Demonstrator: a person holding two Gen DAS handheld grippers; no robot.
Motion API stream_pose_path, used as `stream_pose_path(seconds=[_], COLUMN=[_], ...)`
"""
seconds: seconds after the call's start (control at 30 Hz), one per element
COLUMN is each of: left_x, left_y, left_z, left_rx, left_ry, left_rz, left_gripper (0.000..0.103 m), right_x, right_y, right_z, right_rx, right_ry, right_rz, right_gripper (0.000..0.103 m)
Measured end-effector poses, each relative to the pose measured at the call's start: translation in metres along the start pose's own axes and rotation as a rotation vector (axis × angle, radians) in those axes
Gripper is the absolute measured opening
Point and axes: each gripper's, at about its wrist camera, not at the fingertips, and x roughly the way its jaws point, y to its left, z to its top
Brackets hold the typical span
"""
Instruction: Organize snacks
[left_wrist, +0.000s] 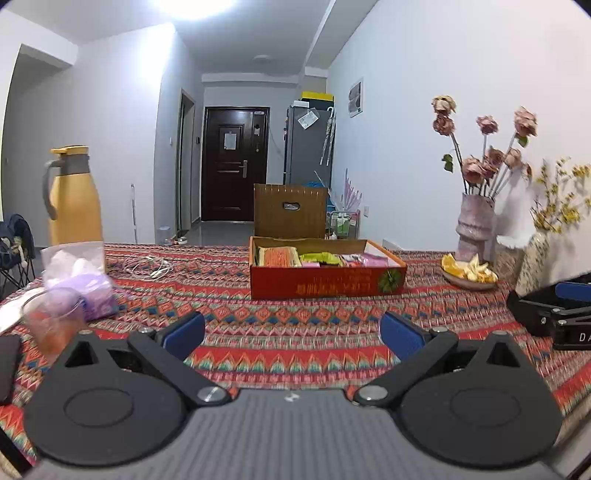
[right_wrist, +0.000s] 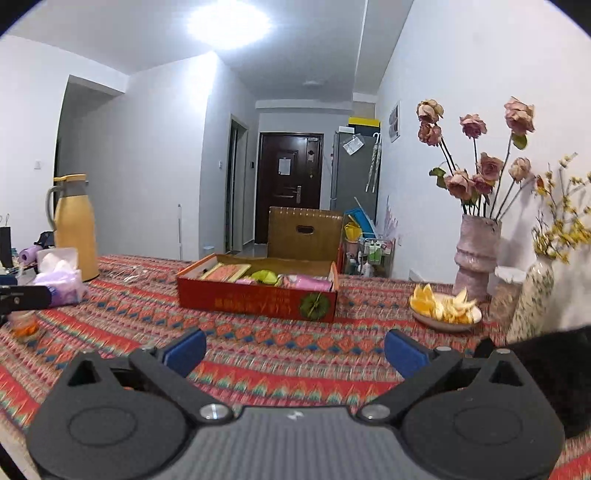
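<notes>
Left gripper (left_wrist: 291, 332) spread wide, blue pads (left_wrist: 184, 334) apart, nothing between them, hovering low over patterned tablecloth (left_wrist: 295, 350) at frame bottom. Right gripper (right_wrist: 295, 350) same: jaws spread wide, nothing held, low over cloth. Right gripper body also visible at right edge of left view (left_wrist: 550, 314).

Red cardboard tray (left_wrist: 328, 284) sits mid-frame on the table, well ahead of both grippers, lid off. Long axis runs left-right in left view; in right view (right_wrist: 258, 301) skewed, near corner lower right, far end toward upper left. Printed long side faces cameras.

Tray contents: orange-pink flat packet (left_wrist: 279, 256) at left end, yellow-green packet (left_wrist: 321, 258) in middle, pink packets (left_wrist: 364, 260) at right end. All lying flat inside, long sides roughly along tray length. Exact count: cannot tell.

Brown slotted box (left_wrist: 290, 210) upright just behind tray. Yellow thermos jug (left_wrist: 74, 199) at left. Tissue pack (left_wrist: 81, 277) lower left, clear cup (left_wrist: 51, 321) in front of it, white cable (left_wrist: 147, 267) beside. Plate of orange slices (left_wrist: 469, 275) right of tray. Pink vase of dried roses (left_wrist: 474, 229) behind plate; speckled vase (left_wrist: 533, 262) with yellow sprigs far right.
</notes>
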Motion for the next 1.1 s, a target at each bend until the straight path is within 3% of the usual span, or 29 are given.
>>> stream_pose_path(seconds=[0.17,0.3,0.47,0.57,0.77,1.1], left_x=[-0.045,-0.071,-0.077,-0.084,-0.09,-0.088], left_y=[-0.008,-0.017,-0.021,-0.02,-0.023,-0.023], left_z=[-0.028,-0.058,-0.088,-0.1,-0.101,-0.099], left_rx=[-0.013,-0.038,-0.017,-0.036,-0.016,-0.017], left_ry=[-0.009,-0.016,0.094,0.123,0.093,0.101], left_rz=[0.009,0.045,0.0,-0.008,-0.029,-0.03], left_gripper=[0.103,0.103,0.103,0.103,0.103,0.103], right_x=[-0.044,-0.071,-0.097,-0.103,-0.101,-0.099], right_y=[0.018,0.025,0.032,0.03,0.036,0.038], right_z=[-0.035,-0.067,-0.103,-0.109,-0.11,-0.108], right_rx=[-0.006,0.078,0.129,0.149,0.125,0.108], right_ry=[-0.014,-0.031,-0.013,0.013,0.046,0.054], right_rz=[0.064,0.029,0.052,0.042,0.011,0.032], right_gripper=[0.103,0.103,0.103,0.103,0.103,0.103])
